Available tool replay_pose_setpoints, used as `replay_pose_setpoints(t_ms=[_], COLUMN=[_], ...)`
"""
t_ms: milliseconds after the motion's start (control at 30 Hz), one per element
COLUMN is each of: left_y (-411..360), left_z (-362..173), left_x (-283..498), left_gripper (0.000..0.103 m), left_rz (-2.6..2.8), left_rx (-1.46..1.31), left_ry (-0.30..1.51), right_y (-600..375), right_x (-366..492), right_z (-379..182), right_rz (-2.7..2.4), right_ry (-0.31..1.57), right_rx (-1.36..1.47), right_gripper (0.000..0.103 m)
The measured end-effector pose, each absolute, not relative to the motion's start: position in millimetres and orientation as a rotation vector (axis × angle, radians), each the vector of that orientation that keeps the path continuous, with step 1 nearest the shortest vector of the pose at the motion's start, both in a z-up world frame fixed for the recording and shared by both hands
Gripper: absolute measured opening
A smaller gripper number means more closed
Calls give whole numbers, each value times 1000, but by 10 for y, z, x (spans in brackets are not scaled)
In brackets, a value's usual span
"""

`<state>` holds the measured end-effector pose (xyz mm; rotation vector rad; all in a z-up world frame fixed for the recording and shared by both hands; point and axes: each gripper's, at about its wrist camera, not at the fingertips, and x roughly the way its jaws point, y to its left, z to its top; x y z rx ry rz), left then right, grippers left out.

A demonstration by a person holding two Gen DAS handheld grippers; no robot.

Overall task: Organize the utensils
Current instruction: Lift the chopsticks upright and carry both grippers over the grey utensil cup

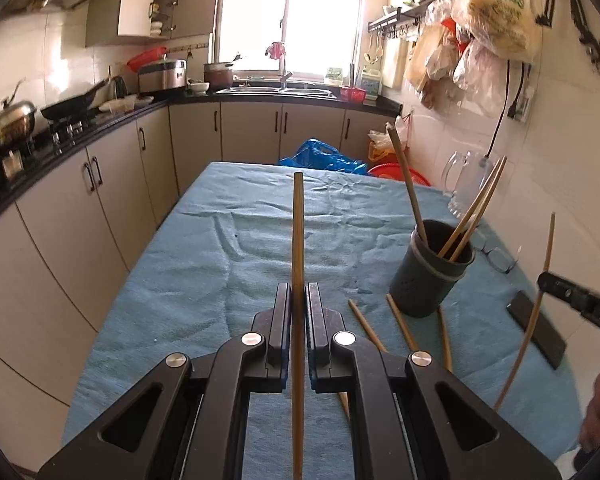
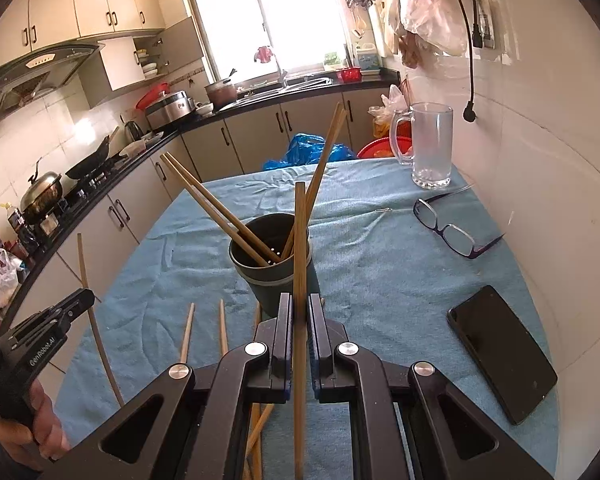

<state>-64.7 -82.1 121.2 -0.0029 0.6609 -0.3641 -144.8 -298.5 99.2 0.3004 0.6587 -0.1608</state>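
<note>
My left gripper (image 1: pixel 299 292) is shut on a wooden chopstick (image 1: pixel 298 224) that points straight ahead over the blue cloth. To its right stands a dark grey holder (image 1: pixel 416 288) with three chopsticks leaning in it. My right gripper (image 2: pixel 300 300) is shut on another chopstick (image 2: pixel 300 232), just in front of the holder (image 2: pixel 260 288). Each gripper shows at the edge of the other view: the right gripper (image 1: pixel 542 280) with its stick, and the left gripper (image 2: pixel 89 297) with a hand behind it. Loose chopsticks (image 1: pixel 366 326) (image 2: pixel 187 332) lie on the cloth in front of the holder.
A black phone (image 2: pixel 504 352), a pair of glasses (image 2: pixel 448 228) and a glass mug (image 2: pixel 432 148) sit on the table's right side near the tiled wall. The blue cloth (image 1: pixel 220 260) covers the table. Kitchen cabinets and a counter run along the left.
</note>
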Motion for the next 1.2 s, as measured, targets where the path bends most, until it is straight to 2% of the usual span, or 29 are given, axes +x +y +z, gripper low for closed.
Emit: replay_pose_setpoints(t_ms=[233, 767, 1200], left_y=[-644, -741, -914], left_z=[1310, 1465, 1863], left_x=[-592, -581, -498], left_gripper=[6, 6, 6], left_rz=[-405, -419, -484], left_rx=[-95, -77, -87], left_ry=[672, 652, 602], right_y=[-2991, -3104, -3219], right_x=[-1497, -1555, -1566], right_z=[1018, 1115, 1460], right_rz=[-155, -147, -138], right_ry=[647, 609, 523], right_rx=[307, 346, 365], right_gripper=[7, 7, 7])
